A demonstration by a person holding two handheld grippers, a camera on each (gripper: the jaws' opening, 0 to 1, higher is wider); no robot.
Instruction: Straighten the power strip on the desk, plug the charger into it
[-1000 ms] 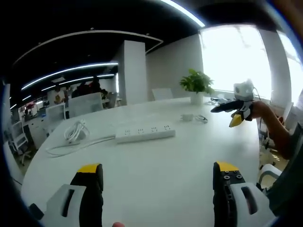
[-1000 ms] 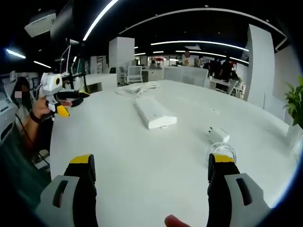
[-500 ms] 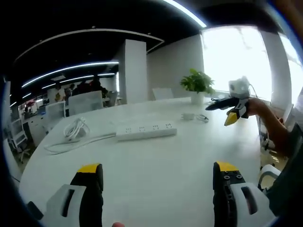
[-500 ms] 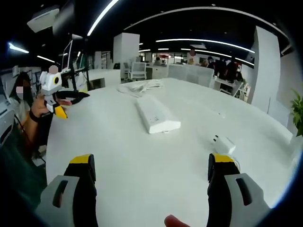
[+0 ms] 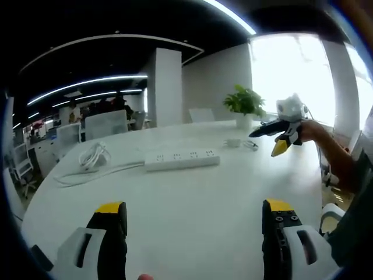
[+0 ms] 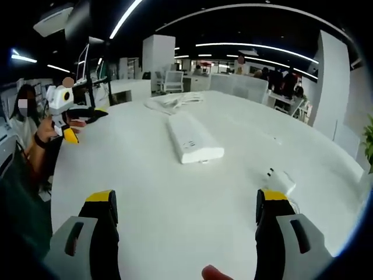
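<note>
- i judged the task as hardly begun: the power strip lay untouched on the white table, and nothing was plugged in its sockets as far as i could see.
- the power strip sat near the middle of the table, its cable running to a loose white coil at the far end. in the right gripper view the strip lay at an angle to the table edge, so i think the straightening was not yet done.
- the charger lay on the table apart from the strip, with a thin cable looped just beside it. in the left gripper view i saw it as a small white block in front of a potted plant.
- both steps were left: to square the strip, then to pick up the charger and push it in a socket.
- the left gripper hovered above the near part of the table, jaws wide apart and holding nothing.
- the right gripper also hovered over the table with jaws spread wide and empty, the charger just beyond its right jaw.
- in the left gripper view the right gripper was held up in the air by a hand, above the table edge, pointing toward the charger.
- in the right gripper view the left gripper was raised at the far side, well apart from the strip.
</note>
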